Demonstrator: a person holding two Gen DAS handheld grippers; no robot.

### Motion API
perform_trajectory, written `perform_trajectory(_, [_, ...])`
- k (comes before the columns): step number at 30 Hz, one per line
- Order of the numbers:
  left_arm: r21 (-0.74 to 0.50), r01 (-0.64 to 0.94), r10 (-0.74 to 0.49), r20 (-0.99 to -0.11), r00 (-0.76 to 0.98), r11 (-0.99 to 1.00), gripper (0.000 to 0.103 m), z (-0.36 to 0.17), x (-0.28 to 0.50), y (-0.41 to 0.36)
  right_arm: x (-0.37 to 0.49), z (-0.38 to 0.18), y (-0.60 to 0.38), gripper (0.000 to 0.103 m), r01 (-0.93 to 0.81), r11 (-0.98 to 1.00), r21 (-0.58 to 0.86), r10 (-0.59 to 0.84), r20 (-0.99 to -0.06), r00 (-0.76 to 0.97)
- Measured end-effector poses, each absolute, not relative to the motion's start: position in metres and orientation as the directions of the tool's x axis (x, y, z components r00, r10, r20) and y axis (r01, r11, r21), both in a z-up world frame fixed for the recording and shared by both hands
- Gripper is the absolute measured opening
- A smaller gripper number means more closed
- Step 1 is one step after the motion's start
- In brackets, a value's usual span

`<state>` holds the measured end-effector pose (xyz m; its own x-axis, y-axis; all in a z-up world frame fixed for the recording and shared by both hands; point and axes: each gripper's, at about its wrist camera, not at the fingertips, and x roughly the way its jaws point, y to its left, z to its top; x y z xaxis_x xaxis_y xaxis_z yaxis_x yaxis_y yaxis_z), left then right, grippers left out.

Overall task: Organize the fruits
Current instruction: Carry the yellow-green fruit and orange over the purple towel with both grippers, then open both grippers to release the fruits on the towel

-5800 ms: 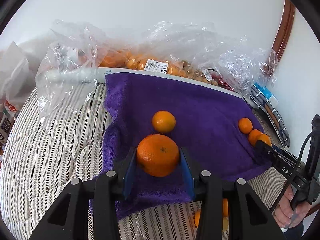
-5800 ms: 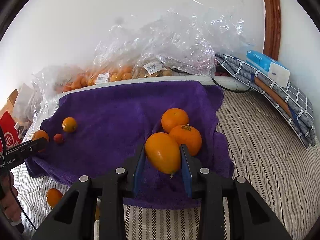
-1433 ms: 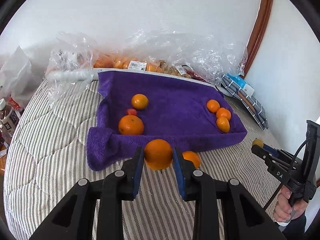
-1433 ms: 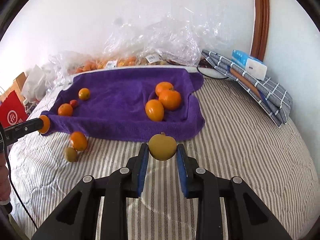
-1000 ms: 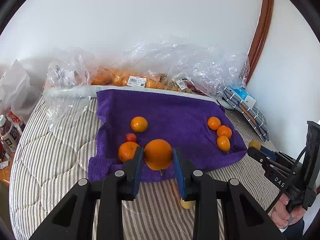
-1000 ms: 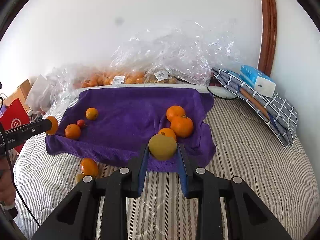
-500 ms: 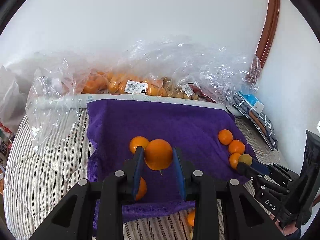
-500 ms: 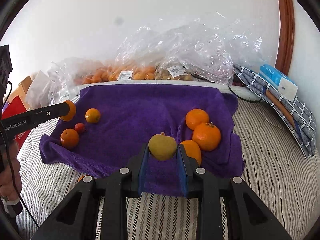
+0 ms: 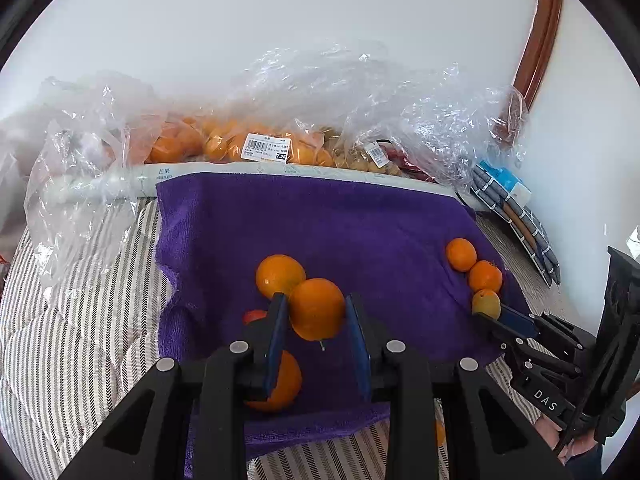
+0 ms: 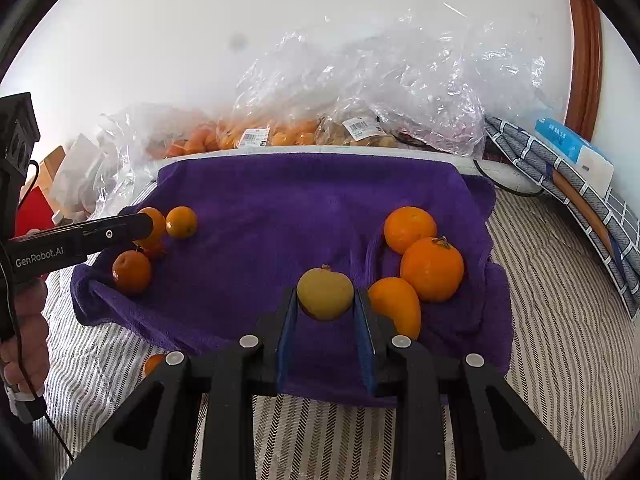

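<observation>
Orange fruit (image 9: 276, 384) half-hidden behind left tongs (image 9: 317, 330).

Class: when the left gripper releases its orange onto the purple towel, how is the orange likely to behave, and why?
The orange is round, so it probably rolls once the left gripper opens. The purple towel looks soft and rumpled, which likely stops it soon. Another orange lies just beyond and may get nudged. Its rind looks firm, so bruising seems unlikely.
</observation>
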<state>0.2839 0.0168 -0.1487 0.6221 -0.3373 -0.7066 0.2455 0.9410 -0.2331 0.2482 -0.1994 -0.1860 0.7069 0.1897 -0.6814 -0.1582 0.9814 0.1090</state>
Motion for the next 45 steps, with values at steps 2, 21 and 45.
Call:
perform_trajectory(2, [-0.232, 0.248, -0.339, -0.709, 0.618, 0.940, 0.028, -0.151, 0.286, 0.016, 0.249, -0.187, -0.199, 0.028, -0.163, 0.980, 0.114, 0.197, -0.682, 0.704])
perform_trajectory(21, [-0.241, 0.238, -0.337, -0.725, 0.600, 0.941, 0.028, -0.160, 0.291, 0.018, 0.253, -0.194, -0.196, 0.028, -0.188, 0.974, 0.127, 0.223, -0.691, 0.687])
perform_trajectory(45, [-0.181, 0.257, -0.304, -0.731, 0.611, 0.949, 0.029, -0.164, 0.285, 0.006, 0.246, -0.191, -0.200, 0.038, -0.171, 0.978, 0.120, 0.206, -0.676, 0.708])
